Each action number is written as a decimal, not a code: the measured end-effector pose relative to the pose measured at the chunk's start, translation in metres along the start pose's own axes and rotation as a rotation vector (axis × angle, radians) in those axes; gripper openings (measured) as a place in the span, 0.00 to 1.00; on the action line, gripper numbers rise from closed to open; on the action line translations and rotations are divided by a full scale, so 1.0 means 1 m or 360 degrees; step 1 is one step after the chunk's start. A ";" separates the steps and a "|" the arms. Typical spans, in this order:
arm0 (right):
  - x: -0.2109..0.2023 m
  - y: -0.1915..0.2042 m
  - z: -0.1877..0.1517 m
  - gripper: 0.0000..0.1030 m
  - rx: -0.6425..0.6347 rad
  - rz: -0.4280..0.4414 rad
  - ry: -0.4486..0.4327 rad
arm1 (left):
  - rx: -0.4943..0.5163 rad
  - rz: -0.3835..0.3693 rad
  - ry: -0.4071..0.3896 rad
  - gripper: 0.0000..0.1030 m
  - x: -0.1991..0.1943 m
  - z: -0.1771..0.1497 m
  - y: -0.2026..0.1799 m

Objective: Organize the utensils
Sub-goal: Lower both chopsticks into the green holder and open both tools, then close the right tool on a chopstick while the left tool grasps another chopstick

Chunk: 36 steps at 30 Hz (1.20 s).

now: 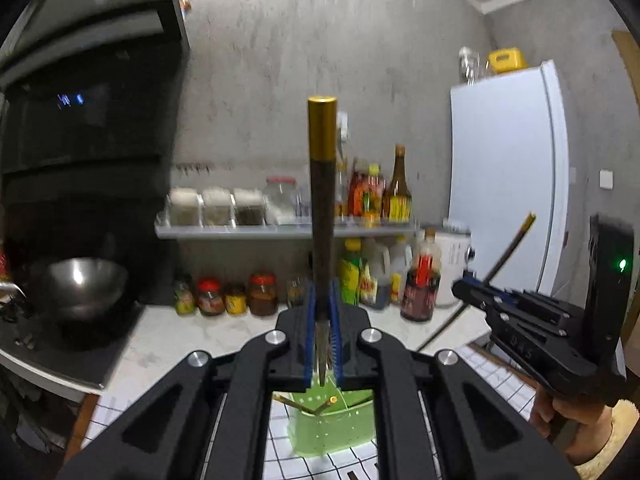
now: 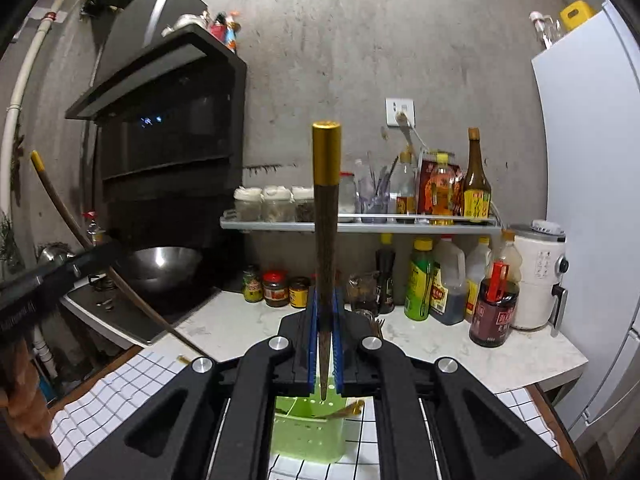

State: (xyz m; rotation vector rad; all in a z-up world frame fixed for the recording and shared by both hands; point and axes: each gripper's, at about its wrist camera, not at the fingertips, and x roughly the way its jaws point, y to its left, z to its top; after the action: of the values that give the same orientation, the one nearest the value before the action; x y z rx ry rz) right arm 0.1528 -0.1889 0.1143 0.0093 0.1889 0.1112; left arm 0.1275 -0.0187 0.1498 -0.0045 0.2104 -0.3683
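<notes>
The scene is a small kitchen with a grey concrete wall; a white marble bench [image 2: 440,344] carries sauce bottles, and a checked cloth [image 2: 132,376] lies at its front edge. On this cloth stands a green perforated holder [image 2: 308,428], and at least one gold-tipped chopstick already leans inside it. The left gripper [image 1: 323,344] has its jaws clamped on one dark chopstick [image 1: 322,208], which stands almost upright, gold cap on top, thin end between the blue pads. The right gripper [image 2: 325,344] is clamped in the same manner on a second chopstick [image 2: 326,216]. In each wrist view the green holder shows under the jaws, below the thin end. The step in hand seems to be carrying both chopsticks to the holder. The next move probably calls for lowering each thin end into the holder's open top and then letting the jaws go apart, while the two grippers stay clear of each other.
</notes>
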 end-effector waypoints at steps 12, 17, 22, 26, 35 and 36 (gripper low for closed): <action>0.063 -0.007 -0.037 0.21 0.0000 -0.0056 0.0259 | -0.0084 0.0042 0.0346 0.14 0.087 -0.047 0.019; 0.035 -0.010 -0.031 0.38 -0.0005 -0.0069 0.0207 | -0.0054 0.0054 0.0223 0.37 0.062 -0.032 0.015; -0.015 -0.010 -0.038 0.38 0.0002 -0.0064 0.0202 | -0.0029 0.0116 0.0164 0.37 0.014 -0.031 0.007; -0.052 -0.009 -0.084 0.40 0.0005 -0.0062 0.0394 | -0.0023 0.0273 0.0346 0.40 -0.021 -0.075 0.005; -0.102 -0.001 -0.221 0.40 0.0072 -0.0028 0.0899 | -0.0141 0.0150 0.1078 0.40 -0.043 -0.229 -0.006; -0.105 0.000 -0.230 0.39 0.0091 -0.0026 0.0929 | -0.0159 0.0150 0.1105 0.40 -0.045 -0.238 -0.007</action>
State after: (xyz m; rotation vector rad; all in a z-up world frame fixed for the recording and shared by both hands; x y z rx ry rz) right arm 0.0072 -0.2012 -0.0919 0.0321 0.7750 0.0900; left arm 0.0352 -0.0007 -0.0735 0.0355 0.9126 -0.2533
